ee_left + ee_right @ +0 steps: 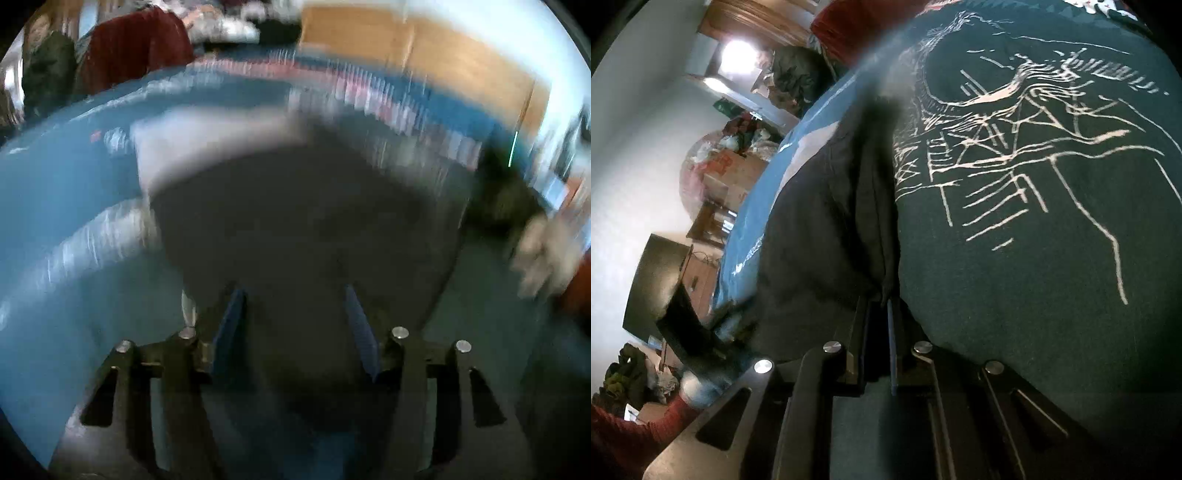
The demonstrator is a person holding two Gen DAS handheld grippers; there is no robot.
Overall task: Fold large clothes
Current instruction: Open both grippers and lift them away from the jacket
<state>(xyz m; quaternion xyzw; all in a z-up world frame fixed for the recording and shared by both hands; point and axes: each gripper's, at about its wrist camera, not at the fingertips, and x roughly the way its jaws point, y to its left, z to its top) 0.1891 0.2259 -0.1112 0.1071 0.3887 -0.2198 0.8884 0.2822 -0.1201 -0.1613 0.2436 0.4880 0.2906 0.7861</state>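
The right gripper (882, 295) pinches a bunched edge of the dark printed shirt (1015, 221), which lies on the blue bed cover (757, 206), seemingly to carry a fold across, while the left gripper (295, 299) hangs spread and empty above the cloth, free to take another edge.

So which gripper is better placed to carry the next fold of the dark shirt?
Right. The right gripper is shut on a fold of the dark shirt on the blue bedspread. The left gripper is open and empty above the cloth, in a blurred view.
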